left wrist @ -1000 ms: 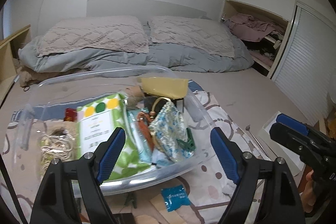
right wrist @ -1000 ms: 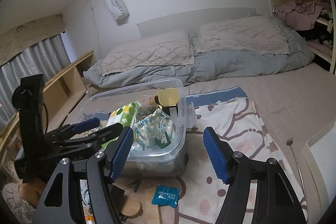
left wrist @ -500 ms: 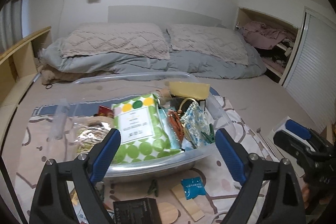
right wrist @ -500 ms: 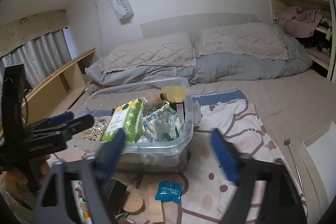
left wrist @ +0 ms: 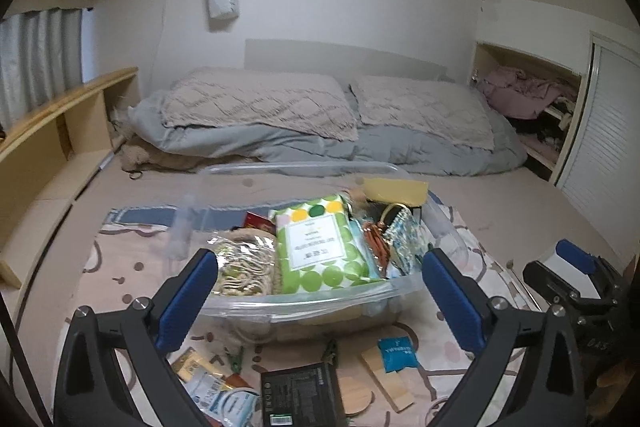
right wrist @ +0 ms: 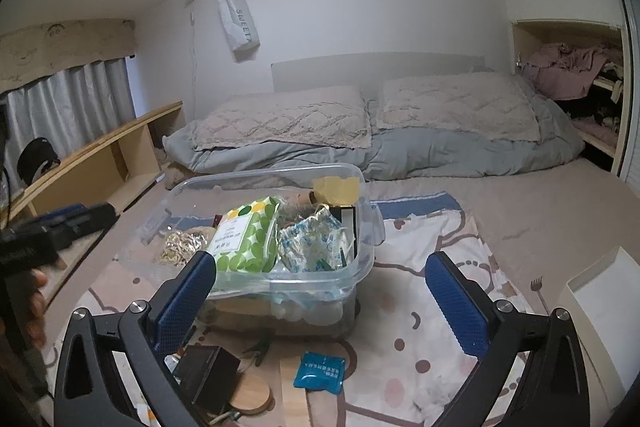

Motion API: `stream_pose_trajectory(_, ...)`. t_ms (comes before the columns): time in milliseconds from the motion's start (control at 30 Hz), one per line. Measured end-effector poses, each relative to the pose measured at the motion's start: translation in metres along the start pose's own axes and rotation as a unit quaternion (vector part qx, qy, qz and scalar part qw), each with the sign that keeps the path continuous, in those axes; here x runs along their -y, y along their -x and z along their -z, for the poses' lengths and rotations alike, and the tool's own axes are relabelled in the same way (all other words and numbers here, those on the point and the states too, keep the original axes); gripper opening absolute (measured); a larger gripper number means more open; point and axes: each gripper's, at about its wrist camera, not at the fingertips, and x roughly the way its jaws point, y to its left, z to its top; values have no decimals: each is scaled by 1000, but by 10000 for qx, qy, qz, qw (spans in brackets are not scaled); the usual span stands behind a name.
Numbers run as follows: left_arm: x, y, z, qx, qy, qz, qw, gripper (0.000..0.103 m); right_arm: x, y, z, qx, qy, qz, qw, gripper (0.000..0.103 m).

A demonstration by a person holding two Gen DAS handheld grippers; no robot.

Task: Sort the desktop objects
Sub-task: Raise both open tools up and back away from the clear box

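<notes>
A clear plastic bin (left wrist: 304,301) (right wrist: 360,267) stands on a patterned cloth on the bed. It holds a green dotted wipes pack (left wrist: 320,247) (right wrist: 244,235), a blue patterned pouch (right wrist: 312,247) and several other items. In front of it lie a blue sachet (left wrist: 396,349) (right wrist: 320,369), a black box (left wrist: 300,395) (right wrist: 210,371), a round wooden coaster (right wrist: 250,393), a wooden strip (left wrist: 386,373) and small clips (left wrist: 236,357). My left gripper (left wrist: 320,299) is open and empty, in front of the bin. My right gripper (right wrist: 320,299) is open and empty too, and it also shows at the right edge of the left wrist view (left wrist: 568,279).
Pillows and a grey duvet (left wrist: 320,143) lie at the head of the bed. A wooden shelf (left wrist: 48,147) runs along the left. A white box (right wrist: 600,299) and a small fork (right wrist: 538,291) lie at the right. A closet (left wrist: 600,115) stands far right.
Both grippers have pulled back and upward from the bin, so the loose items in front of it have come into view. Both stay open and empty.
</notes>
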Motion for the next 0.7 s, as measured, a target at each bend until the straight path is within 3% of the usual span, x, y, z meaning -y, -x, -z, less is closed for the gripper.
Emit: stream_pose_trajectory(700,-27,39,40,200,-245,-464,9984,103,-17,32,16,347,255,-9,9991,103)
